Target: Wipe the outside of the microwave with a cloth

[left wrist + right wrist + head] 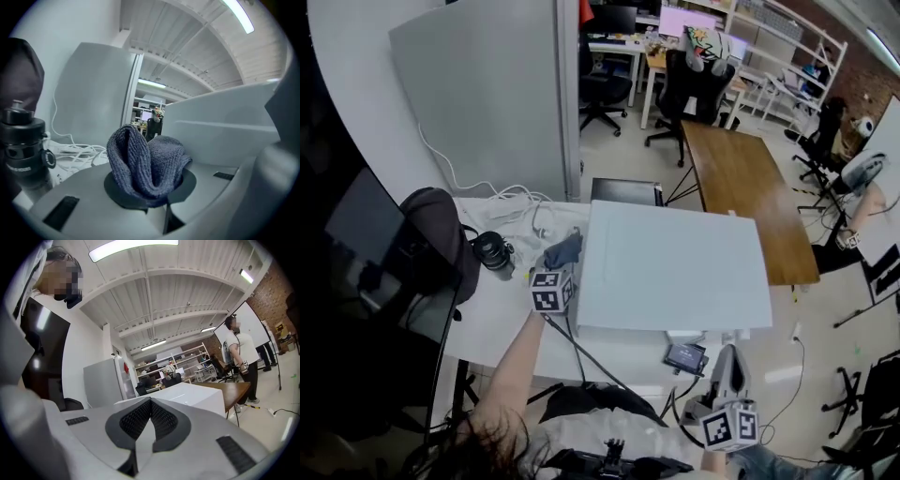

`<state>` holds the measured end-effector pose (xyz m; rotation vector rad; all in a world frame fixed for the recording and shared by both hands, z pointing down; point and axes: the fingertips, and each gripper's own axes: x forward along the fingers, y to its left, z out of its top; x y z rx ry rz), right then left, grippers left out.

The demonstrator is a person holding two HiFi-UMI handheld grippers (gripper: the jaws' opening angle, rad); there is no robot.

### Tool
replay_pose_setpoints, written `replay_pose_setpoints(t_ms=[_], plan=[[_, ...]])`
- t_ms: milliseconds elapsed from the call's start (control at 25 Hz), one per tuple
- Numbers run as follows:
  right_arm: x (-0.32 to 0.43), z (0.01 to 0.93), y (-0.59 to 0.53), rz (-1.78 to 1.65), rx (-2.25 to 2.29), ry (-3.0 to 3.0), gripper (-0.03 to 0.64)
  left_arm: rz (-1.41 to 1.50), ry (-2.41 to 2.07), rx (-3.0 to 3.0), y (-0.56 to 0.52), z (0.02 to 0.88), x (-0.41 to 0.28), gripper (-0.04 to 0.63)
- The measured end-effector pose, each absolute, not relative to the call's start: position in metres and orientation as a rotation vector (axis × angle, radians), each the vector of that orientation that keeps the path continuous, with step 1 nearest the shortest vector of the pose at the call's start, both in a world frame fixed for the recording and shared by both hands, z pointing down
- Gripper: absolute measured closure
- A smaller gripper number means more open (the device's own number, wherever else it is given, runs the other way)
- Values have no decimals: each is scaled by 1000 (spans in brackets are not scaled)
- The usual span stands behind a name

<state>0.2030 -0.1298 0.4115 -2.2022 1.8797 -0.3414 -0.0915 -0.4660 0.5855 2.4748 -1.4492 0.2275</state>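
Currently the left gripper (149,190) is clamped on the dark blue cloth (145,159), just beside the left side of the white microwave (675,267) on the table (502,323). Nearer, at the right, the right gripper (150,418) has its jaws together on nothing.

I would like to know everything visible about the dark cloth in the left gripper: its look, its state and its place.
The cloth is dark blue-grey, with a ribbed, knitted-looking weave, and seems soft and thick. It is bunched into two rounded folds that stand up from the left gripper, whose jaws are shut on its lower part. It is beside the white microwave, near its top edge; whether it touches the microwave cannot be told.
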Motion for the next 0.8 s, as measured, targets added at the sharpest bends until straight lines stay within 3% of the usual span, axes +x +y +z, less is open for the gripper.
replay_pose_setpoints(t_ms=[360, 800], plan=[[206, 411, -134, -314, -2267, 1859, 598, 234, -1295, 2567, -460, 586, -69, 548], [151, 415, -182, -224, -2096, 2150, 598, 208, -1308, 2546, -314, 588, -104, 548]])
